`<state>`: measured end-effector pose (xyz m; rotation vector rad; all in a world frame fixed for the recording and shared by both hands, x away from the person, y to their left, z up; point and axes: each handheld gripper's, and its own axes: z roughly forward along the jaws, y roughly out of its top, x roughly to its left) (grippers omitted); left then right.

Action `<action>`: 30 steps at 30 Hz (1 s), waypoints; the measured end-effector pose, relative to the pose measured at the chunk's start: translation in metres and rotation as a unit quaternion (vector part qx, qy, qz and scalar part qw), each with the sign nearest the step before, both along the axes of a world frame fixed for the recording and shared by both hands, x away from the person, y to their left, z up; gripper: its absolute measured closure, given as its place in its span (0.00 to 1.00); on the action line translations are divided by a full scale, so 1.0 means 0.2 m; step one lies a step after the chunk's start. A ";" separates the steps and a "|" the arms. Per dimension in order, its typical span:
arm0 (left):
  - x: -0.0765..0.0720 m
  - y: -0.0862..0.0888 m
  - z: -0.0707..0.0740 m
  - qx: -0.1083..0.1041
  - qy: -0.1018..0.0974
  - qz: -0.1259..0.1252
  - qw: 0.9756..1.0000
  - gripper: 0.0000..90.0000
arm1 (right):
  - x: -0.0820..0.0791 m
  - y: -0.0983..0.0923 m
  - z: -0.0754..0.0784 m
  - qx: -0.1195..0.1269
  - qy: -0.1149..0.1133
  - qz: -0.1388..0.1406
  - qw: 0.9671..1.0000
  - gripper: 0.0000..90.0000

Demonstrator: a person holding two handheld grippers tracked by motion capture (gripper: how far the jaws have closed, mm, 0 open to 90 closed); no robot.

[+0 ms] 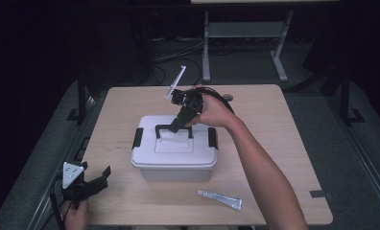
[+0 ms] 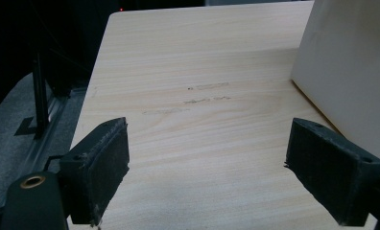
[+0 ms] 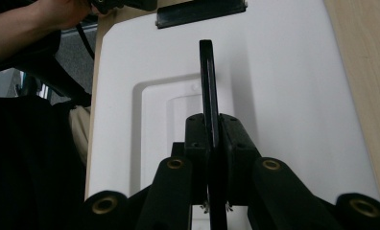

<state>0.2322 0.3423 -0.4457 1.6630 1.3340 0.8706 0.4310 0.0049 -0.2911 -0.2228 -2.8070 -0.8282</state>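
Observation:
A white lidded storage box (image 1: 174, 153) stands in the middle of the wooden table (image 1: 274, 124). Its black carry handle (image 1: 160, 127) is raised upright on the lid. My right gripper (image 1: 174, 127) reaches down from the far side and is shut on that handle; in the right gripper view the thin black handle (image 3: 207, 72) runs up between the pressed pads of the right gripper (image 3: 211, 124), over the white lid (image 3: 284, 86). My left gripper (image 1: 99, 178) rests low near the table's front left corner, open, with bare wood between the jaws of the left gripper (image 2: 207, 167). The box wall (image 2: 351, 62) rises at its right.
Black latches sit on the box's left end (image 1: 137, 138) and right end (image 1: 213, 138). A silver-white tube (image 1: 220, 199) lies on the table in front of the box. A white desk frame (image 1: 245, 33) stands on the floor beyond the table.

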 end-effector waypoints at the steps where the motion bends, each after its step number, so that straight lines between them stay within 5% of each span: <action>1: 0.00 0.00 0.00 -0.001 -0.001 0.001 1.000 0.16 | 0.00 0.00 0.00 0.000 -0.002 0.001 1.000 0.92; 30: 0.00 0.00 0.00 -0.003 0.000 0.001 1.000 0.16 | -0.05 -0.03 0.13 0.013 -0.025 0.006 1.000 0.93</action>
